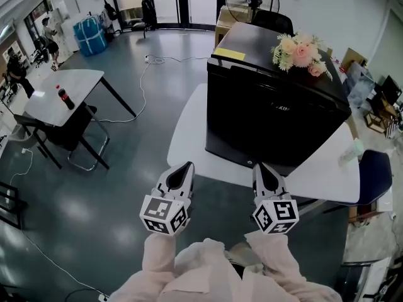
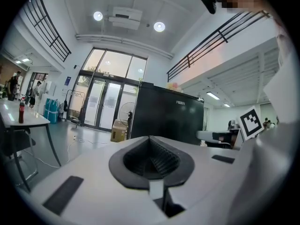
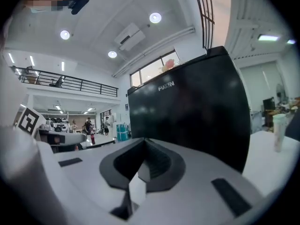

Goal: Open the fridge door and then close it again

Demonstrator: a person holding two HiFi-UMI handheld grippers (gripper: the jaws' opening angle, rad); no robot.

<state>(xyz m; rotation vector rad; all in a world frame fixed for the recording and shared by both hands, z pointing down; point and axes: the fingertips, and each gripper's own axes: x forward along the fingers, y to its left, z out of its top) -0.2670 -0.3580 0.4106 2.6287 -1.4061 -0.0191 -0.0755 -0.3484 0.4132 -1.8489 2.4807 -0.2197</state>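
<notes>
Fridge point(image 1: 277, 106), black with its door closed, stands on the white table point(image 1: 189, 131), right of centre in the head view. At the left a cola bottle point(image 1: 65, 97) stands on a grey table point(image 1: 79, 80). At lower centre the left gripper point(image 1: 184, 168) is clenched on nothing, near the white table's edge. Beside it the right gripper point(image 1: 261, 170), also clenched and empty, points at the fridge front. Flowers point(image 1: 301, 52) lie on the fridge top, upper right
</notes>
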